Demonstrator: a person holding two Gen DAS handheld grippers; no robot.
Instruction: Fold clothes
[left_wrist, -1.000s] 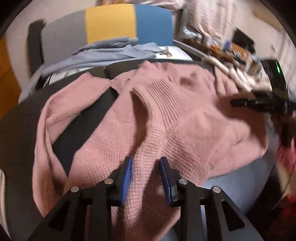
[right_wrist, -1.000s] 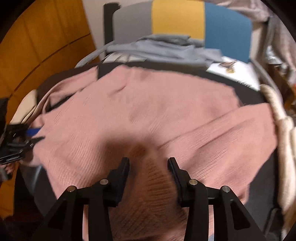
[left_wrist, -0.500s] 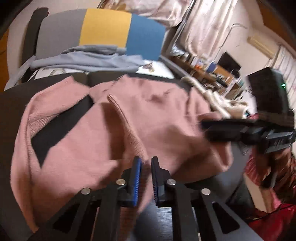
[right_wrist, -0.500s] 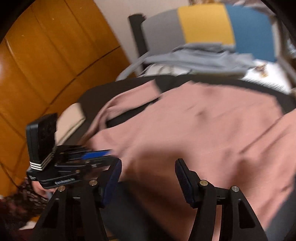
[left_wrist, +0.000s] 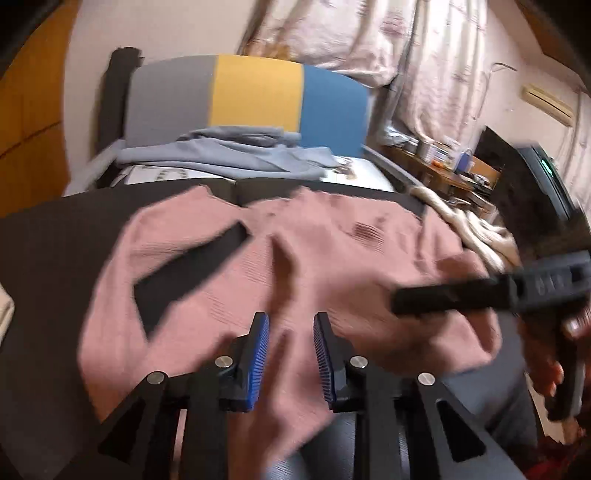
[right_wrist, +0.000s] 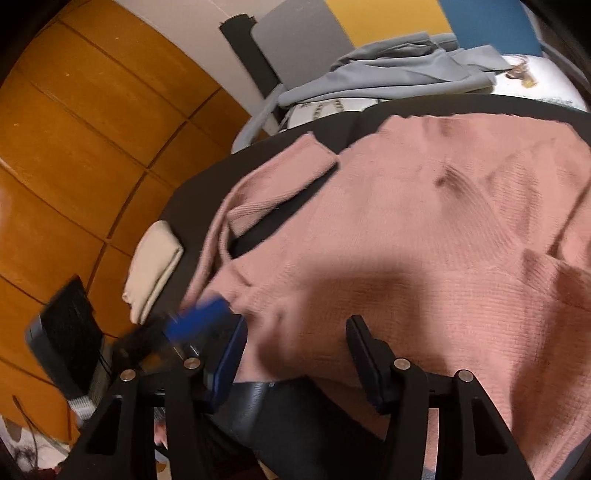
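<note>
pink sweater (left_wrist: 332, 258): spread flat on dark table (left_wrist: 55, 258) | left gripper (left_wrist: 290, 332): jaws opening, sweater between, ungripped | right gripper (right_wrist: 295, 332): wide, closing, over near hem, pads clear | left view only: curtains (left_wrist: 424, 55) | right view only: folded cream cloth (right_wrist: 155, 266), wood panelling (right_wrist: 74, 147)
</note>
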